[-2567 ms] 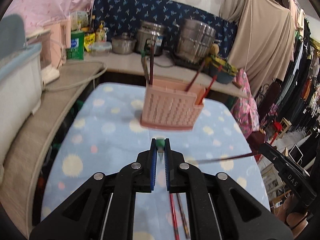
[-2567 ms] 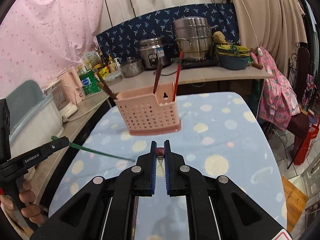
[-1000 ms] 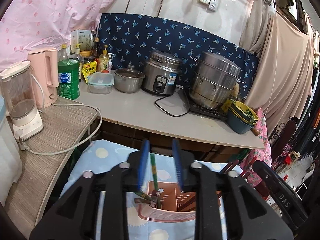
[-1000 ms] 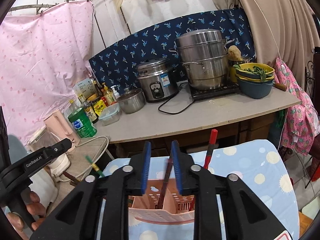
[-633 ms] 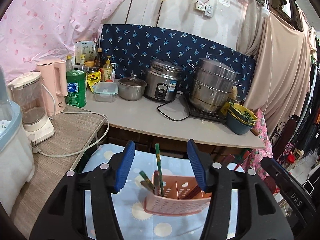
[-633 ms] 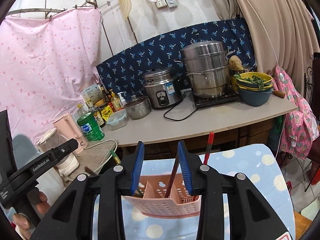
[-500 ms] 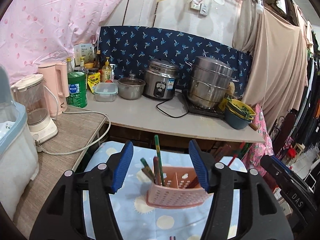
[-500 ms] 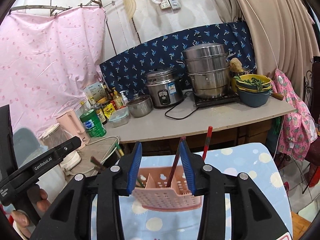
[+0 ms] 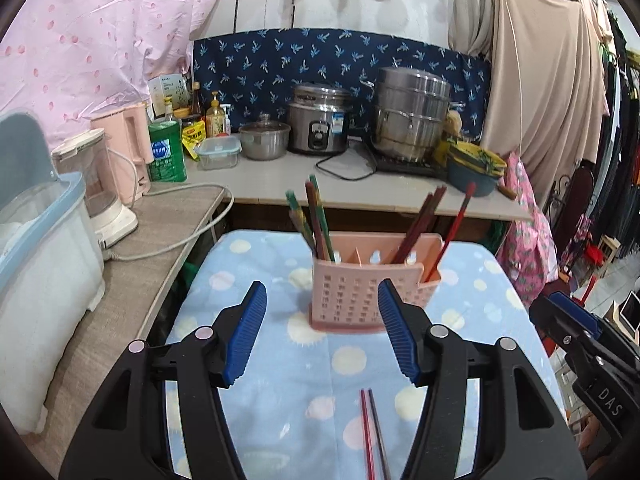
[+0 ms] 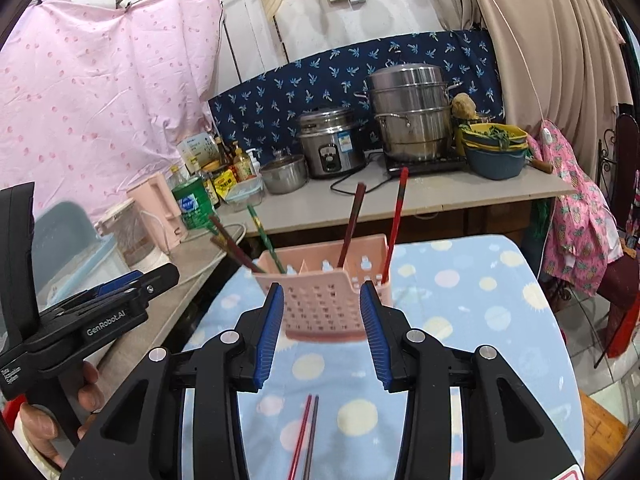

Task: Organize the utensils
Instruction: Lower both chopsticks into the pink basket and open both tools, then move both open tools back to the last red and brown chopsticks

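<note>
Left gripper (image 9: 322, 334): jaws apart, empty. Right gripper (image 10: 321, 334): likewise. Near: chopstick pair (image 10: 306, 436) loose on the dotted cloth (image 10: 460, 312). Far: pink caddy (image 10: 324, 300), chopsticks in its left and right compartments. Risk: thin sticks roll apart if pinched unevenly.

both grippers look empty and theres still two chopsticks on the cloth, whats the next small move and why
Probably lower the right gripper toward the two chopsticks lying loose on the dotted cloth just below its open jaws. The rest already stand in the pink holder, and the left gripper is open and empty too.
</note>
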Tool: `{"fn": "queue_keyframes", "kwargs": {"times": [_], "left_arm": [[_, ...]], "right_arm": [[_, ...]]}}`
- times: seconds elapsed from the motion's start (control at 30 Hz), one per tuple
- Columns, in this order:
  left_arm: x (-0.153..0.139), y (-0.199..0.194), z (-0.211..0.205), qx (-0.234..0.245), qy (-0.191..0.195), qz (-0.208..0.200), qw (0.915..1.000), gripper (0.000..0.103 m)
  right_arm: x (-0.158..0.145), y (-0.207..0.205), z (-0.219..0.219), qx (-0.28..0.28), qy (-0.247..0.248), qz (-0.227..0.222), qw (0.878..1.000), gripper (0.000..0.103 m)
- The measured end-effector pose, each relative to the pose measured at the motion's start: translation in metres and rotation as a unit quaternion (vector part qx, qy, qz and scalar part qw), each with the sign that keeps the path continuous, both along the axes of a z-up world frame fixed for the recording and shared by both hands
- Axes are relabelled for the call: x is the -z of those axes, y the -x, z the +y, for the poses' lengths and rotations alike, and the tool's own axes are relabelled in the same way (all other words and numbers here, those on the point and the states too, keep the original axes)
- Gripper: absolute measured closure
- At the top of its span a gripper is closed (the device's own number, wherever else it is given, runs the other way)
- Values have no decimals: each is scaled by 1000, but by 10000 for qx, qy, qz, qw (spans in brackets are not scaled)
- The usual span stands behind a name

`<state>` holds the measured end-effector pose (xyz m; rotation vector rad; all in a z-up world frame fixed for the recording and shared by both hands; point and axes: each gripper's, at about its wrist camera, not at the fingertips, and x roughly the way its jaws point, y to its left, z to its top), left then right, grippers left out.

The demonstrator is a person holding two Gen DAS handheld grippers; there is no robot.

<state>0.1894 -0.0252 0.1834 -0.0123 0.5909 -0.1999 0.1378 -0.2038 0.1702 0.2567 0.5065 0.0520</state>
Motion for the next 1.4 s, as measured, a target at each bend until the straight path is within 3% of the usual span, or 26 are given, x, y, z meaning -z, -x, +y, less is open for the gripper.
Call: {"fn": "queue_keyframes", "kwargs": {"times": [0.67,1.4], "left_arm": [[97,73,10,-91,-246,884,9957,48],[166,108,14,2,-458,1611,9859,48]], "right_arm": [[99,84,29,-225,50,1002,9947,64],[178,115,65,-444,211,1806,9823,64]]}}
